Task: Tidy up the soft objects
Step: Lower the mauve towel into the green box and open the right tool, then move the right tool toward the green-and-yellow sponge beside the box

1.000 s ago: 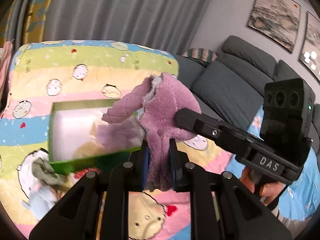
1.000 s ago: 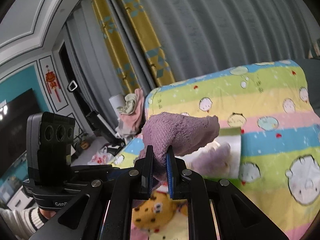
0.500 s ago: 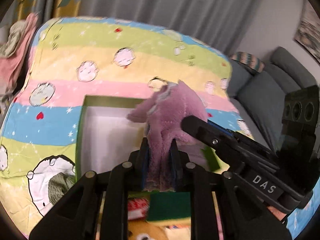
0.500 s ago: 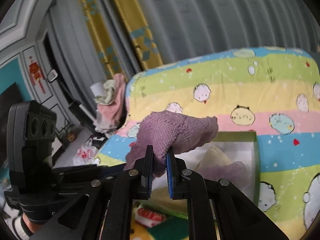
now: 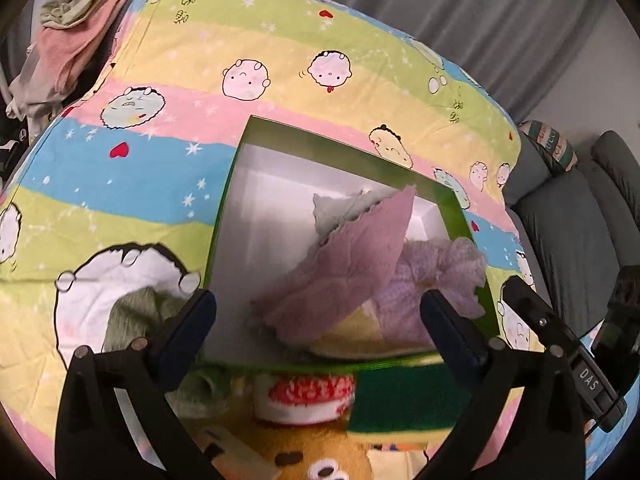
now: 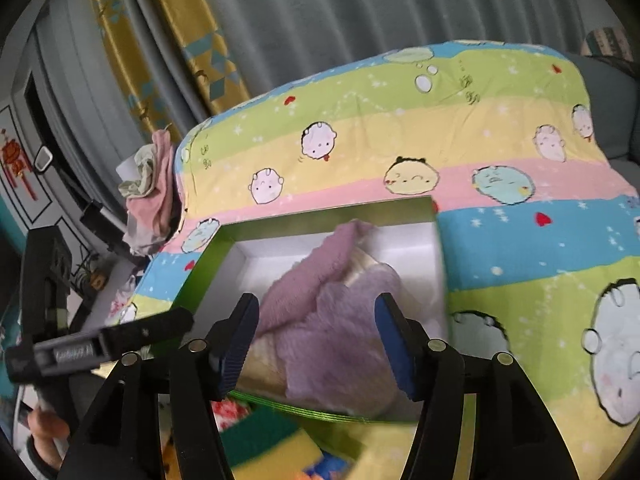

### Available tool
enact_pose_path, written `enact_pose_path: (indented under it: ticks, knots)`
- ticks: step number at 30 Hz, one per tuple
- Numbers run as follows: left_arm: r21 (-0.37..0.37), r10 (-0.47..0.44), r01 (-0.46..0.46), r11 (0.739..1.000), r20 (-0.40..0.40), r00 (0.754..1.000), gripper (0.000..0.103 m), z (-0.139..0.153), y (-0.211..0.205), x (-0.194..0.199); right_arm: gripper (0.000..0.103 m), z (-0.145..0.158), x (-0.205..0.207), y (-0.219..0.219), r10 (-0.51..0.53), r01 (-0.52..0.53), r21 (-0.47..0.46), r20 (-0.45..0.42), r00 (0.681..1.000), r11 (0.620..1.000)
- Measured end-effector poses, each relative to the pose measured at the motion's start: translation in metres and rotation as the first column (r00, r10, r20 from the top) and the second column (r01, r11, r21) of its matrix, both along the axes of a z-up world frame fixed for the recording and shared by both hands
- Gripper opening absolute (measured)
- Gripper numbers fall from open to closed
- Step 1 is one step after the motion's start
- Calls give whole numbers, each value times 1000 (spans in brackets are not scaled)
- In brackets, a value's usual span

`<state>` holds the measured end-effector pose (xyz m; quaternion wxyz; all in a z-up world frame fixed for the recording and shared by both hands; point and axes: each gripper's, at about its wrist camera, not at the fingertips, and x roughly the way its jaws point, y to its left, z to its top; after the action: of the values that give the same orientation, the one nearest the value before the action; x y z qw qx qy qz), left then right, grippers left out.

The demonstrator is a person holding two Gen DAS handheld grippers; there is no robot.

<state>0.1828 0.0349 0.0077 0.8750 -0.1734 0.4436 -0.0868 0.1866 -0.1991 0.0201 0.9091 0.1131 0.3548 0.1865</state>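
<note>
one readable label [image 5: 588, 379]: "das".

White letters "DAS" stand on a small label on the black right gripper [image 5: 560, 344] handle, at the right edge of the left wrist view. No other text is legible.

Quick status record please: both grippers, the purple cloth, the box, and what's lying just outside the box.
left gripper: open, jaws just opened wide, nothing clamped
right gripper: open, jaws just opened, nothing clamped
purple cloth: released, lying in the box on other soft pieces
box: green rim, white inside, open top, on the striped cartoon blanket
also in box: lilac fluffy piece, pale green piece, cream piece
outside near edge: green sponge, red-and-white item, grey-green cloth
</note>
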Motion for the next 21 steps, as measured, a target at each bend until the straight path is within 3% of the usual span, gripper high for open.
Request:
enact_pose_path:
  ticks: [21]
  knots:
    - [228,-42,11,974,129,991,102,31,-35,-118,62,14,-126,-9,-32,49,-162,105,994,986]
